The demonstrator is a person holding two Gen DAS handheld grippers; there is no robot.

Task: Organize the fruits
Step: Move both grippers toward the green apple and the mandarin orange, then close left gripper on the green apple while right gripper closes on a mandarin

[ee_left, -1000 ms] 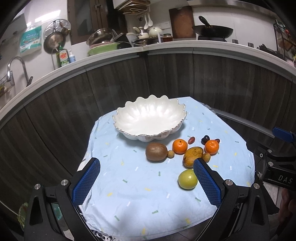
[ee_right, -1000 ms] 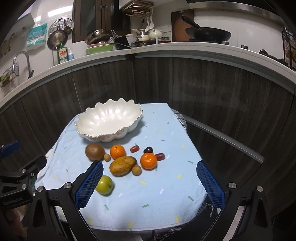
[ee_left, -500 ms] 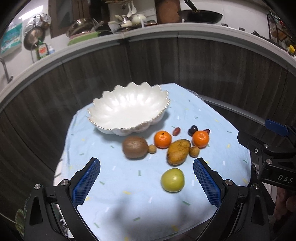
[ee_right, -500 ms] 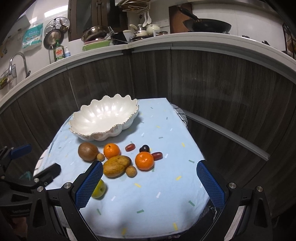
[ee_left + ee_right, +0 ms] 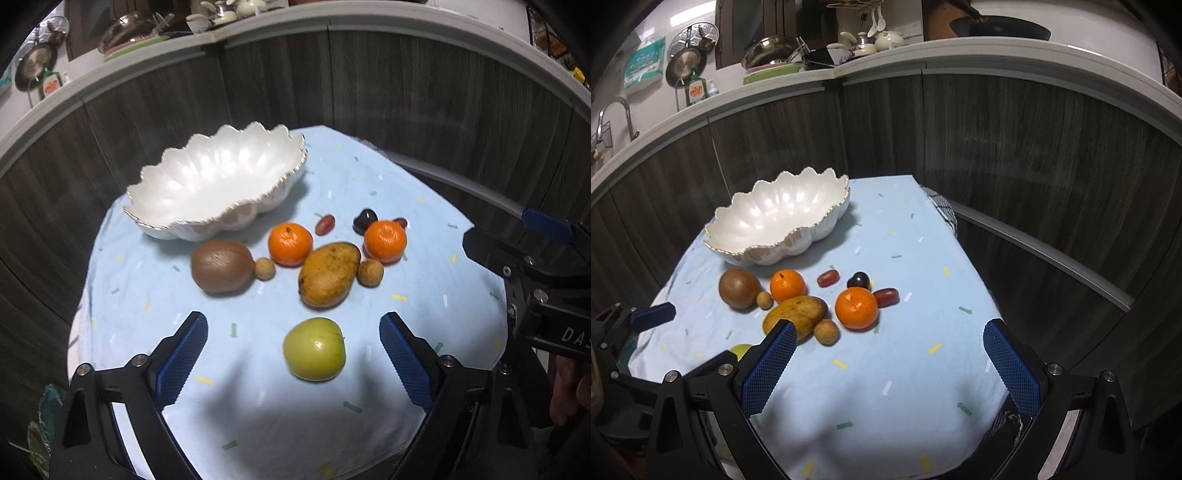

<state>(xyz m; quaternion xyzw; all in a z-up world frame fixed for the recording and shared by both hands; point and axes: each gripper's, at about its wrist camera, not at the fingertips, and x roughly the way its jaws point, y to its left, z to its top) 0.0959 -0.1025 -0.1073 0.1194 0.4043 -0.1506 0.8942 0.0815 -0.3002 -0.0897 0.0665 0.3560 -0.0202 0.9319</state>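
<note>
A white scalloped bowl (image 5: 207,184) stands empty at the back of the blue cloth. In front of it lie a brown kiwi (image 5: 221,266), two oranges (image 5: 290,243) (image 5: 385,240), a mango (image 5: 328,275), small brown and dark fruits, and a green apple (image 5: 314,349). My left gripper (image 5: 293,330) hangs over the apple with its jaws closing. The apple sits between them, apart from both pads. My right gripper (image 5: 890,332) is open over bare cloth, just in front of the right orange (image 5: 856,308). Its left finger hides most of the apple (image 5: 740,349).
Dark wood cabinet fronts (image 5: 997,147) curve closely around the back and right of the small table. A counter (image 5: 812,77) above carries dishes and a pan. The cloth's front edge (image 5: 258,454) drops off below the grippers. A hand (image 5: 565,387) holds the right gripper.
Both grippers have come down and closer to the fruits. The apple now lies between the left jaws, which stand a little narrower than before.
</note>
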